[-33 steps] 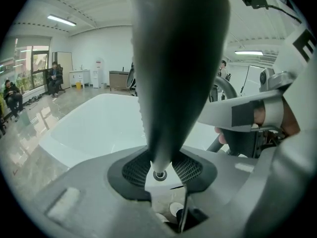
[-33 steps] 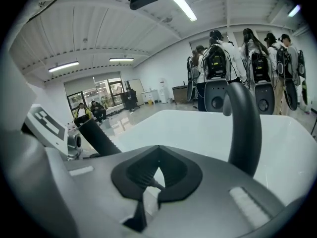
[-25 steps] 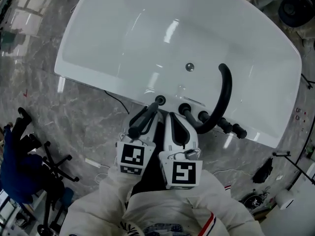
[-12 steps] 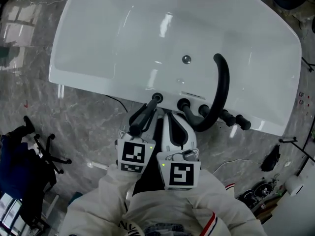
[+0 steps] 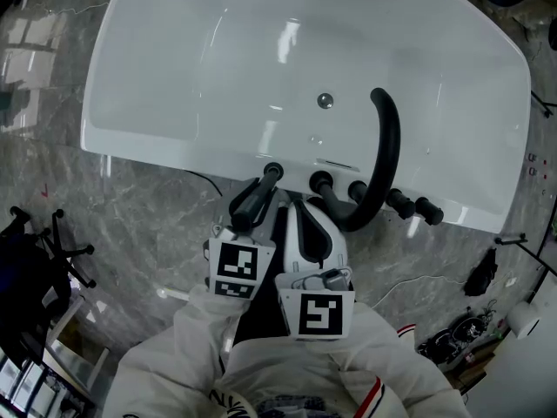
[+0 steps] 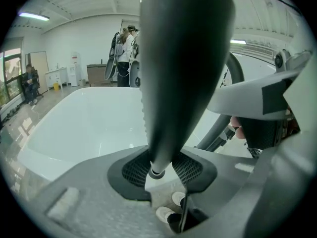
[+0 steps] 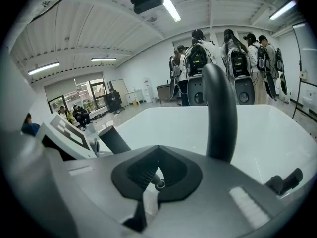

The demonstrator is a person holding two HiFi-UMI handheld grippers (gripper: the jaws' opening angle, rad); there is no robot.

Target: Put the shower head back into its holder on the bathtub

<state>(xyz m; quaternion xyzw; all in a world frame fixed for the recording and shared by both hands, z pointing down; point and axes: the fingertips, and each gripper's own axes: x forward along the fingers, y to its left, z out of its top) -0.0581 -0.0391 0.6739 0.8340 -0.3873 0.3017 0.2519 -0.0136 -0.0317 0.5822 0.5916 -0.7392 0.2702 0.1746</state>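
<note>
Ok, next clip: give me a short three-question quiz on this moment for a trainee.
1. True or false: the shower head lies loose on the floor of the bathtub.
2. Which gripper holds the shower head? A) left B) right C) neither
3. Fill in: the curved spout is ____ in colour.
Key: 1 false, it is gripped, at the tub's near rim; 2 A, the left gripper is closed on it; 3 black.

White bathtub (image 5: 174, 77), black shower head (image 5: 248, 205) and spout (image 5: 389, 142), grey veined marble floor (image 5: 148, 220)
</note>
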